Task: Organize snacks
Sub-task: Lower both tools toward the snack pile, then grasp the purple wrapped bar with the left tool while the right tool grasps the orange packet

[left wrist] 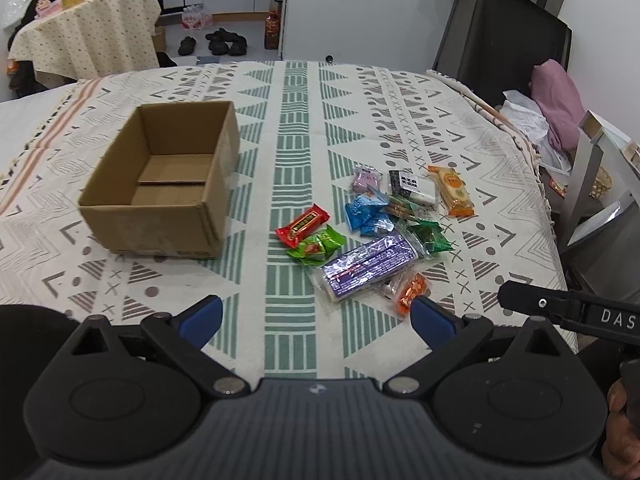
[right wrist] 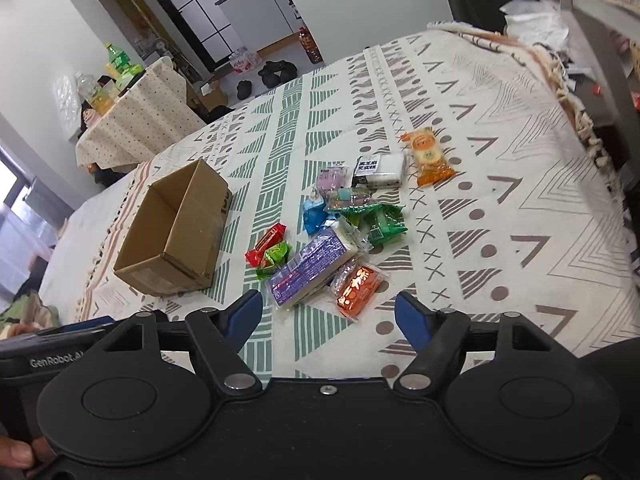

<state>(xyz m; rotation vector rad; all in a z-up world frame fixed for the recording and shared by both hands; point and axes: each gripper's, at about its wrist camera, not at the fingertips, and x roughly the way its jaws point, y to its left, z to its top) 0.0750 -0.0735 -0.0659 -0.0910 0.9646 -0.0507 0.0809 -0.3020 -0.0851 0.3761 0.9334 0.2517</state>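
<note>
An open, empty cardboard box (left wrist: 160, 184) (right wrist: 176, 232) stands on the patterned tablecloth, left of a pile of snack packets. The pile holds a red bar (left wrist: 303, 225), green packets (left wrist: 318, 246), a long purple pack (left wrist: 370, 267) (right wrist: 308, 270), an orange packet (left wrist: 412, 292) (right wrist: 358, 290), blue packets (left wrist: 366, 210), dark green packets (left wrist: 430, 236), a black-and-white pack (left wrist: 412, 186) and an orange biscuit pack (left wrist: 450, 190) (right wrist: 430, 158). My left gripper (left wrist: 316, 314) is open and empty, just short of the pile. My right gripper (right wrist: 328, 312) is open and empty, near the orange packet.
The tablecloth (left wrist: 296, 128) covers the whole table. A second small table with bottles (left wrist: 80, 28) stands far left. A chair (left wrist: 596, 184) and dark panel stand off the right edge. Shoes lie on the floor beyond.
</note>
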